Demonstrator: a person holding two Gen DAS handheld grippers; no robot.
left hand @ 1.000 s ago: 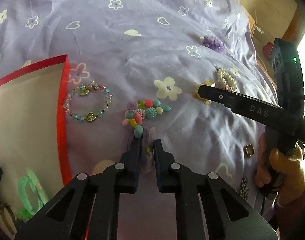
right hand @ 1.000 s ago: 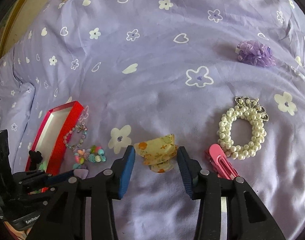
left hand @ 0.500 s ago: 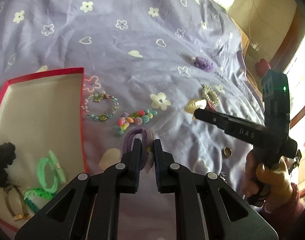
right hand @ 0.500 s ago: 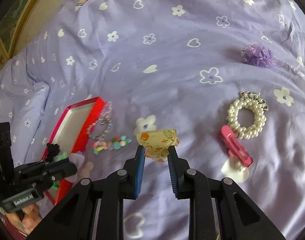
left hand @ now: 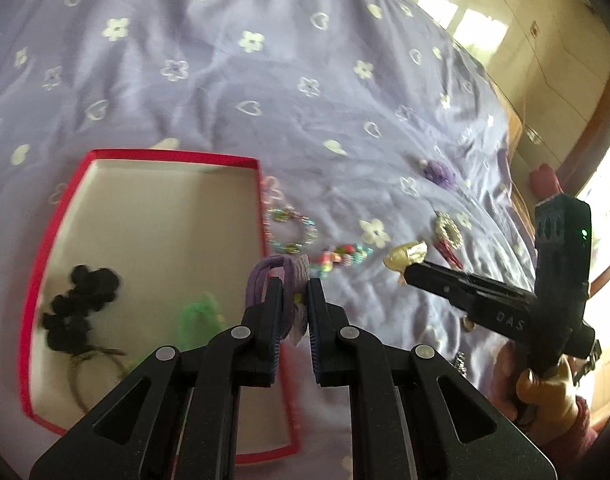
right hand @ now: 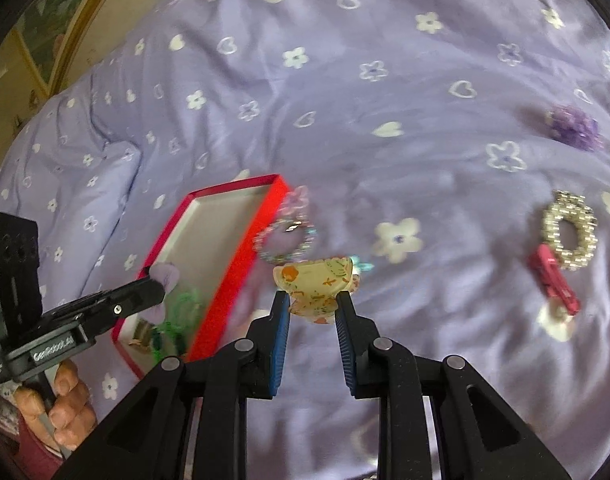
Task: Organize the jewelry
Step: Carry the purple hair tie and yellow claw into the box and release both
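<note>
We have both claws loaded at once, so that one trip to the box serves two pieces. Our left claw is clenched on a lilac elastic hair tie with a pale fabric flower, gripped low so the loop stands up clear of the fingers; it hangs over the right-hand edge of the shallow red cardboard box with the cream lining, which lies on the lilac bedspread printed with white flowers and hearts. Our right claw grasps a yellow translucent hair clip with orange flowers across its narrow base, lifted off the bed and just beside the box's near wall.

Inside the box lie a black flower hair tie and a green elastic band, hair pieces kept together. A clear beaded bracelet, a pearl bracelet and a pink hair clip wait on the bed.
</note>
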